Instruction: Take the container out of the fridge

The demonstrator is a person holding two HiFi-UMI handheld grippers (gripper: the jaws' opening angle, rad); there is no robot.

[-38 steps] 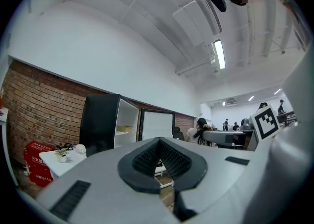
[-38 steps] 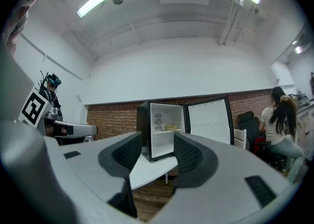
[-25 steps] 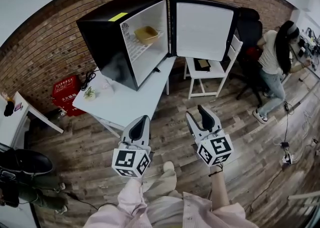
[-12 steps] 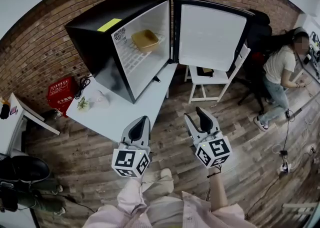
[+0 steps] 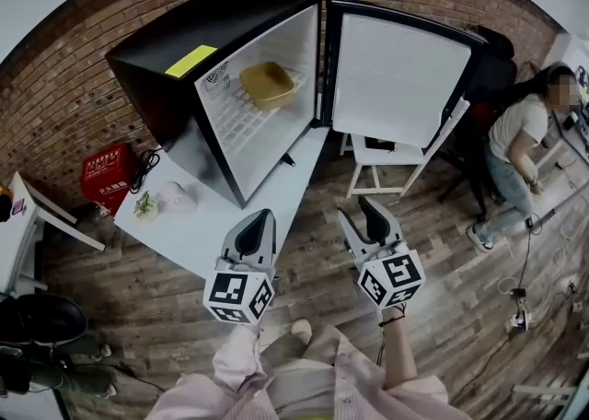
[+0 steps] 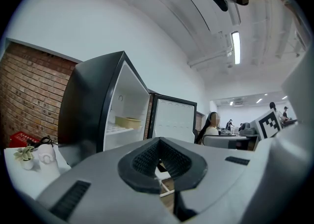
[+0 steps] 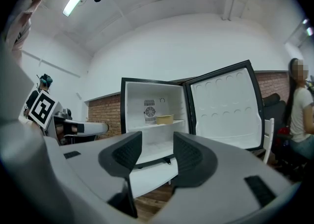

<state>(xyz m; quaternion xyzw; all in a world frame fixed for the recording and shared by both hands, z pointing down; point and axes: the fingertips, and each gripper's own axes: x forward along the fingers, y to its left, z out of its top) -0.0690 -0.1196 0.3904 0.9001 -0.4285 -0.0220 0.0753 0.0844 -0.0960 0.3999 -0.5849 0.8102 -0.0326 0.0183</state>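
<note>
One shallow tan container (image 5: 268, 85) sits on the fridge's (image 5: 221, 27) wire shelf (image 5: 235, 121).

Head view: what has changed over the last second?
The fridge and white table beneath it now look larger and closer: the person has stepped toward them. Nothing taken hold of or let go. The yellow container stays on its shelf, door open; left tongs stay shut, right tongs open and empty.

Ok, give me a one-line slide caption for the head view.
Left tongs shut and right tongs open, both short of the open fridge, yellow container on its wire shelf.
</note>
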